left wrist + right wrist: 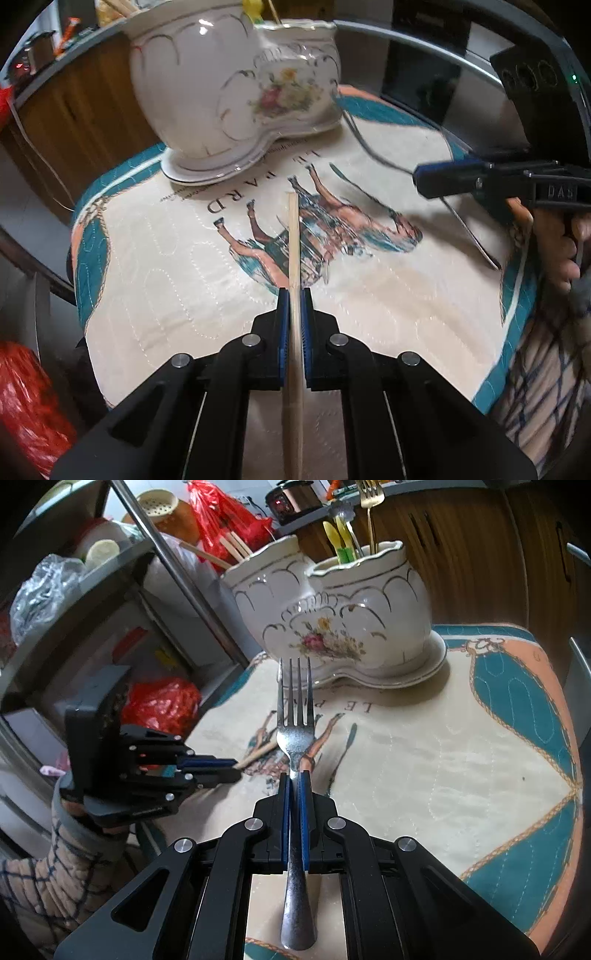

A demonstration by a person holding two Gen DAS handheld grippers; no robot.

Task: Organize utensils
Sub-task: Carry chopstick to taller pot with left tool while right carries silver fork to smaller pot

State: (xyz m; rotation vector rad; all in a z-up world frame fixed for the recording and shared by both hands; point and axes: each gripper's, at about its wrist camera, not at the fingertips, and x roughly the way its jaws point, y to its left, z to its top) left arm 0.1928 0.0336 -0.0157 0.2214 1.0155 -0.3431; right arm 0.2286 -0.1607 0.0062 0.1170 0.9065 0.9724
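My left gripper (294, 291) is shut on a wooden chopstick (293, 236) that points forward over the printed quilted mat (184, 280). It also shows in the right wrist view (236, 766) with the chopstick (258, 755) sticking out. My right gripper (294, 773) is shut on a steel fork (295, 709), tines forward, above the mat. In the left wrist view it (419, 181) sits at the right with the fork (469, 229) hanging below. A white floral two-compartment ceramic holder (332, 609) stands at the mat's far end, chopsticks (232, 548) in its left cup, cutlery (369, 517) in its right.
A metal shelf rack (110, 602) with bags and bowls stands to the left. A red plastic bag (162, 701) lies on its lower level. Wooden cabinets (480, 554) are behind the holder. The mat (443, 757) spreads to the right.
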